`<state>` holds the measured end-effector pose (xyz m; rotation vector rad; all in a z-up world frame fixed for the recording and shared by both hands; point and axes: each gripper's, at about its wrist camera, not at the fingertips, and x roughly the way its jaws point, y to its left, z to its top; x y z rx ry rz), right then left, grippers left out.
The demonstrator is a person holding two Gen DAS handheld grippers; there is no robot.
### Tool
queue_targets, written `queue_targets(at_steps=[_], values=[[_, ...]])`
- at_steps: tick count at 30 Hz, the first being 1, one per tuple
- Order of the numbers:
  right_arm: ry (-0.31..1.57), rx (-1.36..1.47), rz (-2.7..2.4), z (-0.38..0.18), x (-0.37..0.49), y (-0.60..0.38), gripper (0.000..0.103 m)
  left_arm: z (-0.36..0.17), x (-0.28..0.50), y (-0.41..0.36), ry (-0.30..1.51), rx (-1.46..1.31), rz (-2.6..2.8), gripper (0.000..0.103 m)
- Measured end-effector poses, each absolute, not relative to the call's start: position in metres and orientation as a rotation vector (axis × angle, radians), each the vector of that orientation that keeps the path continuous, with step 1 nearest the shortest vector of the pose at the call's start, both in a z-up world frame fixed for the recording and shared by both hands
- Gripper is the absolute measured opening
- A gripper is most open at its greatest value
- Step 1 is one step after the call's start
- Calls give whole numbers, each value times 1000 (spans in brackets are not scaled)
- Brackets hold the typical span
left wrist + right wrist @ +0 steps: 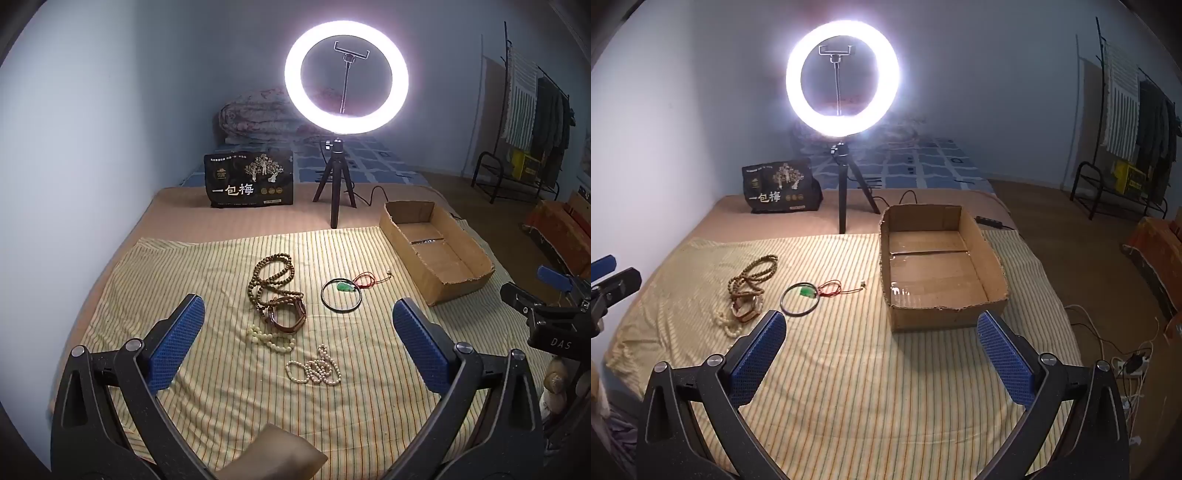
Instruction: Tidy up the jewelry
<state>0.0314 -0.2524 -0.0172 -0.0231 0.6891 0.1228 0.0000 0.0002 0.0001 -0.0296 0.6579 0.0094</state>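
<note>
Left wrist view showed us the left gripper [297, 336] with jaws spread wide and empty above the jewelry on the striped bedsheet [229, 413]; the right gripper [881, 345] was likewise released. We judged the limp pearl strand [316, 369] light and slippery, best pinched where bunched; the cardboard box [934, 315] lay beside

A home bedroom: bed [177, 218], folded quilt [258, 118], clothes rack [535, 110].
</note>
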Motion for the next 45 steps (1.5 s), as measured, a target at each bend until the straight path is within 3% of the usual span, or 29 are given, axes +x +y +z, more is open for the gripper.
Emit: queue_targets(at_steps=[45], values=[[696, -52, 113, -18, 32, -256, 103, 0, 2, 0, 644, -14, 15, 103]])
